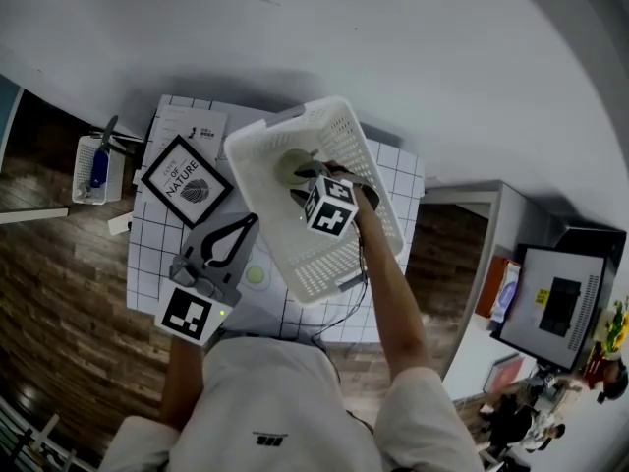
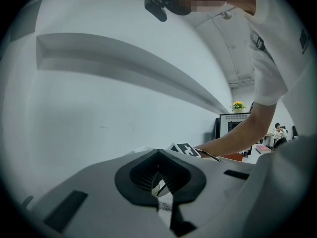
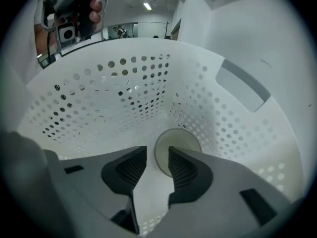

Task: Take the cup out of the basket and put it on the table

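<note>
Jaws of the left tool (image 1: 246,226) are seen pressed together, with nothing pinched, and the tool is held over the gridded worktop (image 1: 147,264) (a framed print (image 1: 185,183) lies just beyond it). To the right, a white perforated basket (image 1: 369,160) stands on the worktop. The cup (image 3: 179,142) is still inside it, near a corner, its mouth turned toward the right tool (image 3: 157,163). That tool is pointed steeply down into the basket, jaws spread, and the cup's rim shows between them, ungripped.
</note>
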`<control>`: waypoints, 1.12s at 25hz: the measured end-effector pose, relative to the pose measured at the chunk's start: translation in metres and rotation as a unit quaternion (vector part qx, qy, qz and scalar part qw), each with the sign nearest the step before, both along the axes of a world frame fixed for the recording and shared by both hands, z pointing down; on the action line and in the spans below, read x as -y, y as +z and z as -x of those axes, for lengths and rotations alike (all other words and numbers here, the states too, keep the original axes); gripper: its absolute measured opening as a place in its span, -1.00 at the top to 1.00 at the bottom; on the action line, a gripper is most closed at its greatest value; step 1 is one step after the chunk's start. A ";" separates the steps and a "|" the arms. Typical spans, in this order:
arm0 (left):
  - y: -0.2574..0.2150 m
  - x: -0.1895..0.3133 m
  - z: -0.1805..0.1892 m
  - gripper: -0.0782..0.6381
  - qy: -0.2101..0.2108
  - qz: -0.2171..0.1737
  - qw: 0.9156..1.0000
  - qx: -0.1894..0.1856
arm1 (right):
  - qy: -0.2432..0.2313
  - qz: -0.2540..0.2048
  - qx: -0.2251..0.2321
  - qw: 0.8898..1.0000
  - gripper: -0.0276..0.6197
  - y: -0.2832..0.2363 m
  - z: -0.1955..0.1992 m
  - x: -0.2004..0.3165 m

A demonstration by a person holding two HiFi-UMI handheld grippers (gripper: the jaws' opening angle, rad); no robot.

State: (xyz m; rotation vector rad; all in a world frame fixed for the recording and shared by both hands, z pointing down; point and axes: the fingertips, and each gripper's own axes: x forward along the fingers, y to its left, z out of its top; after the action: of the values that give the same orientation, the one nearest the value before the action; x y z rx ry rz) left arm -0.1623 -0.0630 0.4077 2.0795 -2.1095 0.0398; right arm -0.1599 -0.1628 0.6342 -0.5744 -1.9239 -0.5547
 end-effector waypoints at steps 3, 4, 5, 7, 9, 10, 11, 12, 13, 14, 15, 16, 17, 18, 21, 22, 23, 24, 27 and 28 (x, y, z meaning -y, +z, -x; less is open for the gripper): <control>0.001 0.003 0.000 0.77 0.007 0.003 1.000 0.012 | -0.011 -0.015 -0.010 1.000 0.50 0.008 0.001 0.001; 0.002 0.004 -0.001 0.77 0.012 0.006 1.000 0.021 | -0.015 -0.018 -0.014 1.000 0.50 0.011 0.001 0.001; 0.003 0.006 -0.002 0.77 0.018 0.010 0.999 0.031 | -0.019 -0.022 -0.017 0.999 0.50 0.013 0.001 0.000; 0.006 0.010 -0.003 0.77 0.029 0.018 0.998 0.051 | -0.026 -0.029 -0.022 0.999 0.50 0.016 0.002 0.000; 0.009 0.014 -0.004 0.77 0.035 0.026 0.997 0.064 | -0.033 -0.035 -0.028 0.998 0.50 0.021 0.003 0.000; 0.011 0.016 -0.004 0.77 0.036 0.031 0.997 0.066 | -0.036 -0.039 -0.031 0.998 0.51 0.023 0.003 0.000; 0.013 0.019 -0.005 0.77 0.037 0.036 0.996 0.068 | -0.040 -0.042 -0.034 0.998 0.51 0.026 0.003 0.000; 0.015 0.021 -0.005 0.77 0.039 0.041 0.996 0.068 | -0.044 -0.046 -0.036 0.997 0.52 0.028 0.003 -0.001; 0.017 0.023 -0.006 0.77 0.041 0.046 0.996 0.069 | -0.047 -0.049 -0.037 0.997 0.55 0.030 0.003 -0.001; 0.019 0.025 -0.006 0.77 0.044 0.050 0.995 0.071 | -0.049 -0.052 -0.037 0.997 0.60 0.031 0.003 -0.001; 0.020 0.027 -0.007 0.77 0.046 0.054 0.995 0.073 | -0.051 -0.055 -0.038 0.996 0.64 0.032 0.003 -0.001; 0.021 0.029 -0.008 0.77 0.049 0.058 0.994 0.076 | -0.053 -0.056 -0.038 0.996 0.65 0.033 0.003 -0.001; 0.022 0.031 -0.008 0.77 0.051 0.062 0.994 0.079 | -0.056 -0.057 -0.039 0.996 0.65 0.033 0.003 -0.001; 0.023 0.033 -0.008 0.77 0.053 0.067 0.993 0.082 | -0.059 -0.058 -0.039 0.996 0.66 0.033 0.003 -0.001; 0.026 0.039 -0.010 0.77 0.059 0.078 0.991 0.091 | -0.069 -0.058 -0.042 0.995 0.72 0.033 0.002 -0.004; 0.026 0.040 -0.010 0.77 0.061 0.081 0.991 0.093 | -0.070 -0.057 -0.042 0.995 0.76 0.033 0.002 -0.005; 0.027 0.042 -0.011 0.77 0.063 0.083 0.990 0.094 | -0.070 -0.054 -0.044 0.995 0.76 0.033 0.002 -0.005; 0.027 0.043 -0.011 0.77 0.064 0.085 0.990 0.094 | -0.070 -0.052 -0.046 0.995 0.77 0.033 0.001 -0.005; 0.028 0.045 -0.012 0.77 0.065 0.086 0.990 0.093 | -0.070 -0.045 -0.050 0.995 0.79 0.032 -0.002 -0.006; 0.028 0.045 -0.012 0.77 0.065 0.086 0.990 0.093 | -0.069 -0.043 -0.050 0.995 0.80 0.032 -0.002 -0.006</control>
State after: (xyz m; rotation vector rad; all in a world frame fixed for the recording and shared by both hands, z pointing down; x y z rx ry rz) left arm -0.1501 -0.1076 0.4362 2.1783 -1.9821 0.4333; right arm -0.1575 -0.1570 0.6661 -0.6699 -1.7663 -0.6799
